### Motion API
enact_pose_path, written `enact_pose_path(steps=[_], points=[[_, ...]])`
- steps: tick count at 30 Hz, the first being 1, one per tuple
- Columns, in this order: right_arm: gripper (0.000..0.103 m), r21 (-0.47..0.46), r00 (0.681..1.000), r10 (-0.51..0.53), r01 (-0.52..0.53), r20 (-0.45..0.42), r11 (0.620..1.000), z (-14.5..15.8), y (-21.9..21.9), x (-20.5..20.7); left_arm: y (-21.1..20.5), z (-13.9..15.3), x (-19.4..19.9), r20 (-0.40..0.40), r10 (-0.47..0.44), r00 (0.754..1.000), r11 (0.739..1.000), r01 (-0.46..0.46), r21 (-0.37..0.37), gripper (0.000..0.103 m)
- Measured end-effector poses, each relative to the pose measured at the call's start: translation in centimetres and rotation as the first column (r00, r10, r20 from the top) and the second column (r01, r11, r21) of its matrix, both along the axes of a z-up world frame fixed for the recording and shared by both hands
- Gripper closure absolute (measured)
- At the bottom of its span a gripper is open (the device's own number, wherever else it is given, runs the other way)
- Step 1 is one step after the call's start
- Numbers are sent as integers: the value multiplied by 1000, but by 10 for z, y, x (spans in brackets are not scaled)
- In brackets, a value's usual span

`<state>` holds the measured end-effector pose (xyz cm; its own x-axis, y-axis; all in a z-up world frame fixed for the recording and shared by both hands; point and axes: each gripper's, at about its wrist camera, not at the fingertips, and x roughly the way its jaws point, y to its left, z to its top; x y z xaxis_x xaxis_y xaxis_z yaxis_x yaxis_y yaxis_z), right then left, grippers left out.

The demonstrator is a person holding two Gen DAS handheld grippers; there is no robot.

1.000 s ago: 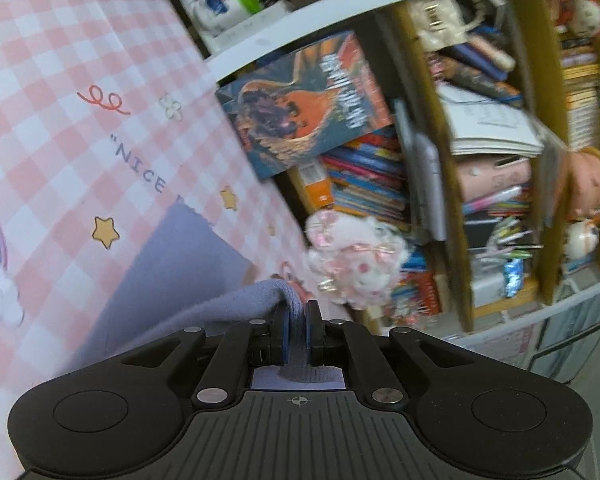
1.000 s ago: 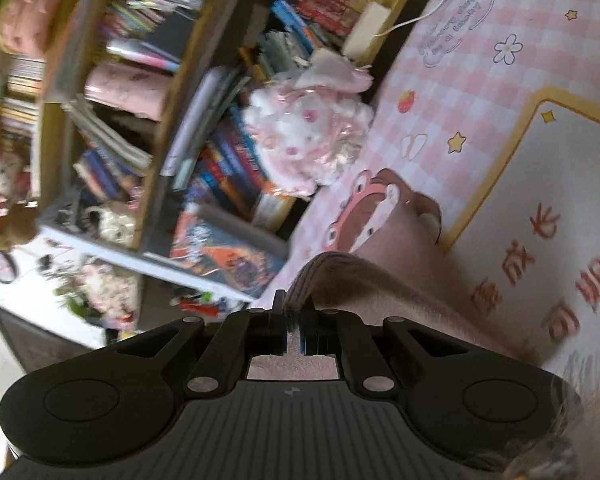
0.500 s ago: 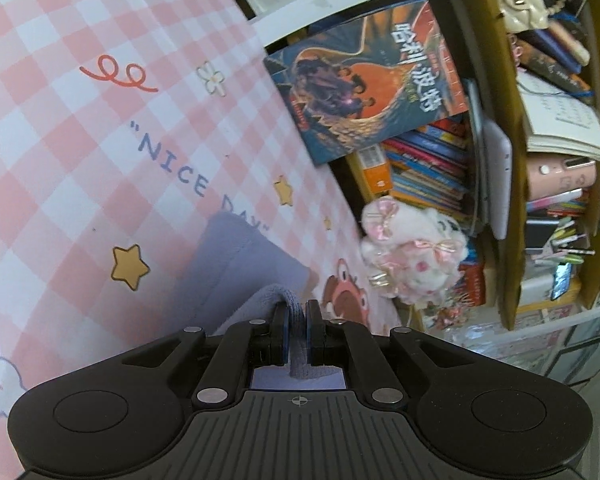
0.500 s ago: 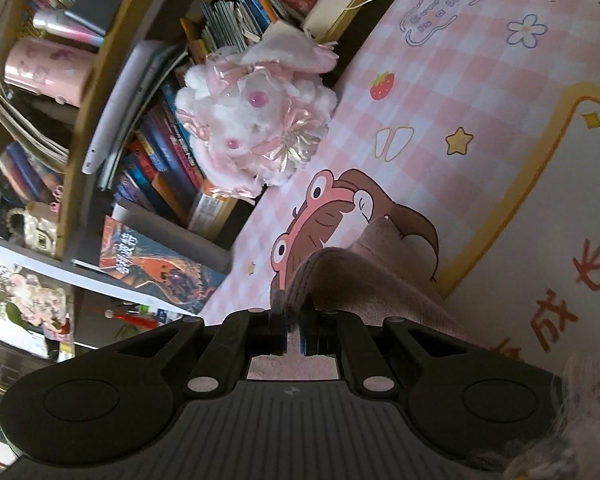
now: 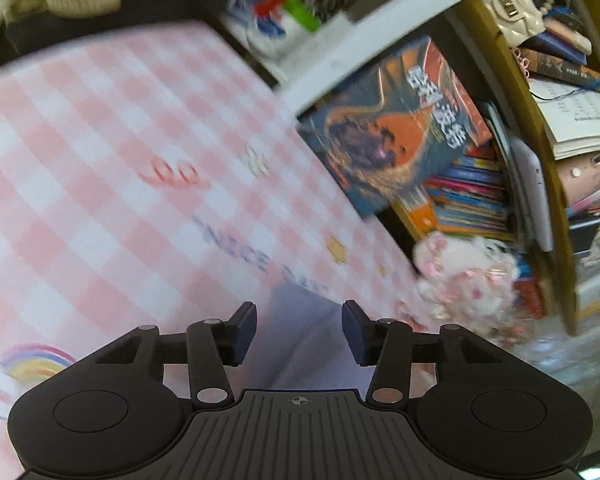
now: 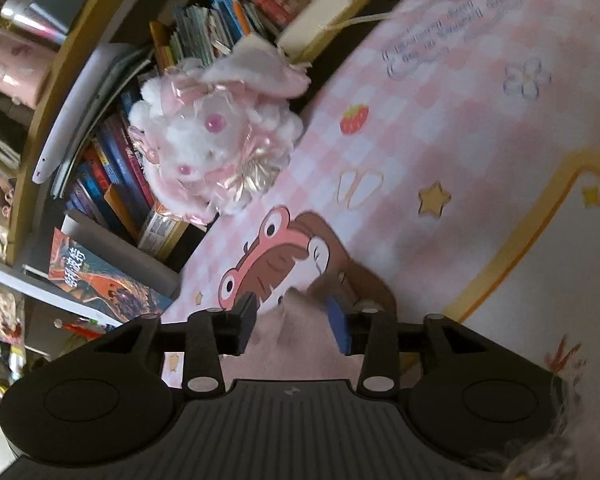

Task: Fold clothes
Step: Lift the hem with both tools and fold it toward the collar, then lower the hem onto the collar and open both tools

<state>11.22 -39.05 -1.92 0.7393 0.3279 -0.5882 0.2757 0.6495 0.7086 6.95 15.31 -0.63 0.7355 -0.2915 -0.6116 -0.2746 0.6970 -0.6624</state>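
both grippers had let go since a second earlier: the left gripper (image 5: 299, 332) jaws were opening, the lavender cloth (image 5: 300, 344) lying loose between them on the pink checked tablecloth (image 5: 100, 160). the right gripper (image 6: 292, 326) jaws were opening too, the fuzzy dusty-pink cloth (image 6: 296, 344) bunched between them, unpinched.

A home room — crammed bookshelf (image 5: 480, 192), plush toy (image 6: 212, 152), gingham tablecloth (image 5: 100, 160)
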Motion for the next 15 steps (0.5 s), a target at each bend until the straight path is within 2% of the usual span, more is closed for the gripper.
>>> enact_pose_path(steps=[3,6,11,15], points=[[56,-110,998,54,-50,30,993,15,2,-3,-11,5,-6,4,-38,999,994,38,100,55],[51,-275,985,160,-139,57,951,27,14,-8,-32,4,-4,0,-122,993,974,120,191,52],[51,-491,951,310,-264,14,831,23,38,-11,-64,2,6,0,-247,969,917,234,322,44],[52,-540,941,338,-297,-25,787,13,48,-5,-80,-1,21,-20,-293,956,864,273,423,45]])
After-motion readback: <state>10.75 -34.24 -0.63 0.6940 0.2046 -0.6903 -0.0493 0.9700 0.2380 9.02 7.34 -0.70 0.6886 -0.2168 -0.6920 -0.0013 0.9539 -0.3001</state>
